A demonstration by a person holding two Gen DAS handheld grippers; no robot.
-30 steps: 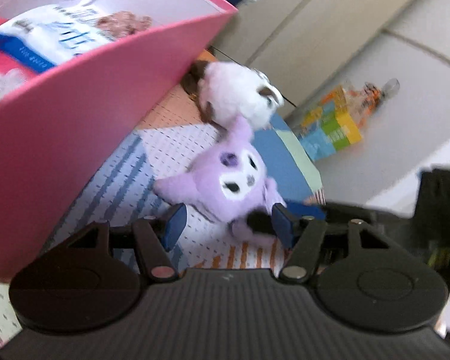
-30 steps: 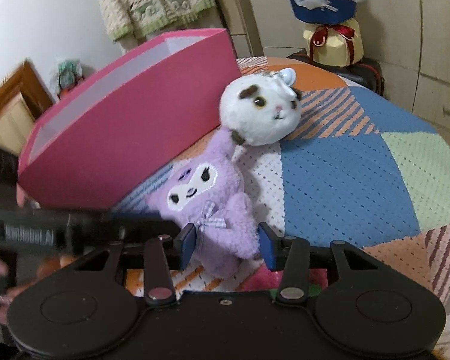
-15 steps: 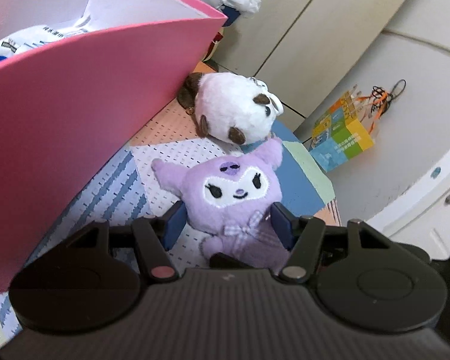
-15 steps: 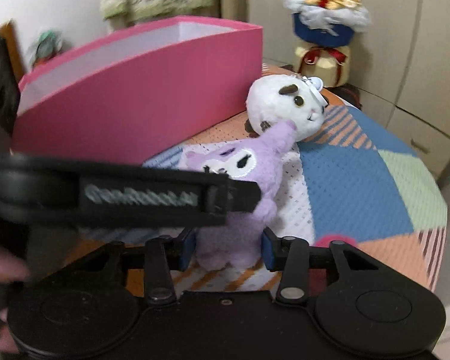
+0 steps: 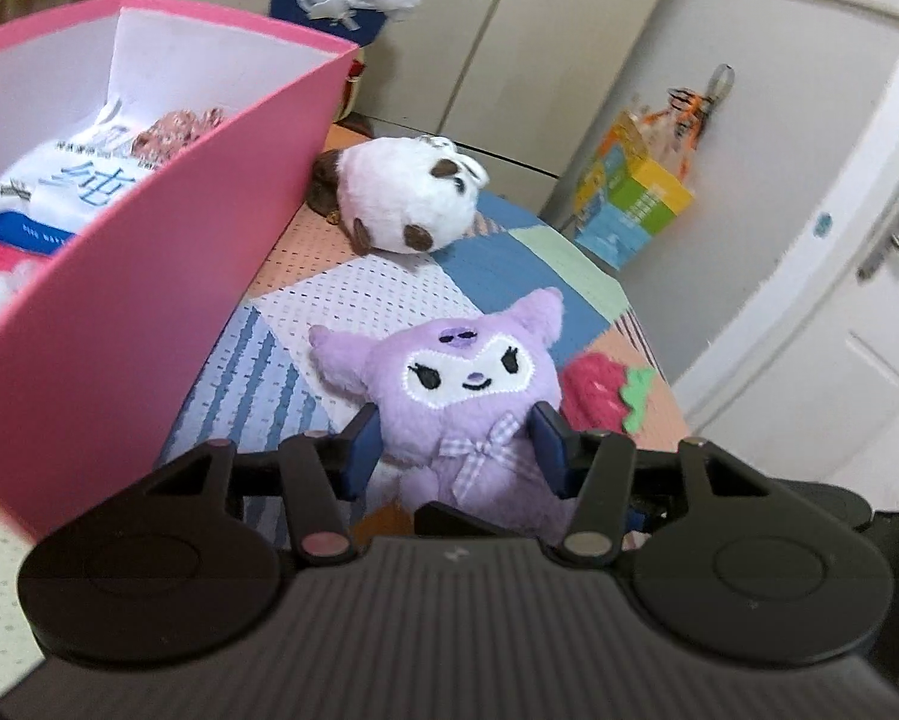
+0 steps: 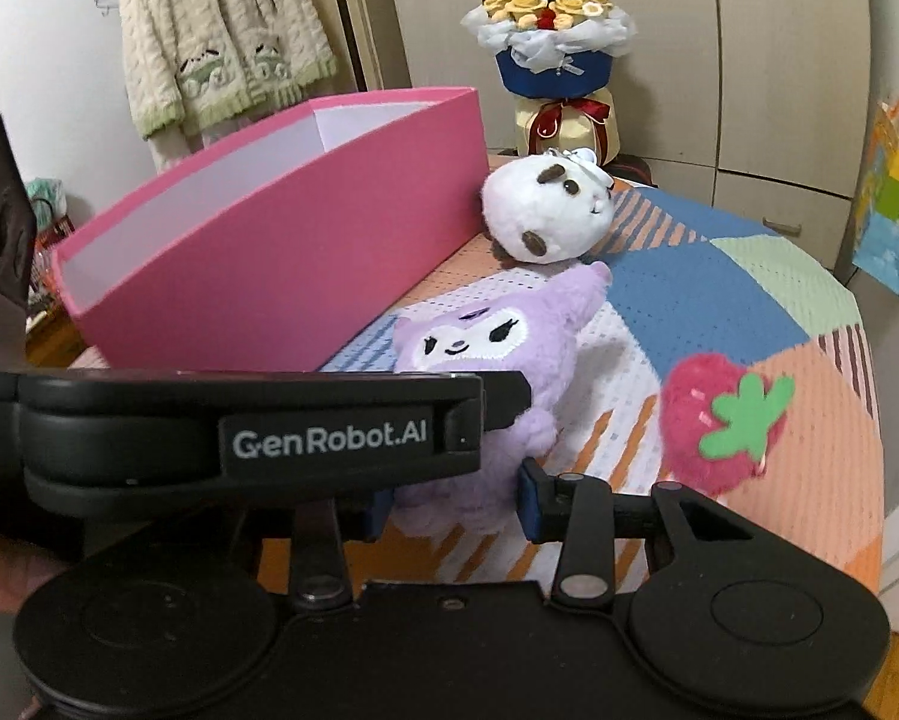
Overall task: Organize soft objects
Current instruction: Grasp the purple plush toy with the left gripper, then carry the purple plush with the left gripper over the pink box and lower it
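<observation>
Purple plush doll (image 5: 461,396) held upright over patchwork cloth (image 6: 719,294), beside pink box (image 5: 167,276).

Left gripper (image 5: 455,450): jaws closing, pads pressed on doll's body. Right gripper (image 6: 449,501): pads at doll's lower body, grip not confirmed; left pad hidden.

Risks:
- doll tugged between both grippers; fur slip, drop onto cloth.
- tall box wall struck if doll not lifted enough.

Nearby: white-brown round plush (image 5: 407,204) touching box corner; strawberry plush (image 6: 719,420) just beside doll. Snack packet (image 5: 59,192) already lodged in box.

A lilac plush doll with a white face and checked bow (image 5: 467,408) is seen beside a white, brown-spotted round plush (image 5: 407,204), a red plush strawberry with green leaves (image 6: 719,420), and a pink, white-lined cardboard box (image 6: 281,264). The surface (image 6: 707,288) is covered in blue, orange, green and striped patchwork.
</observation>
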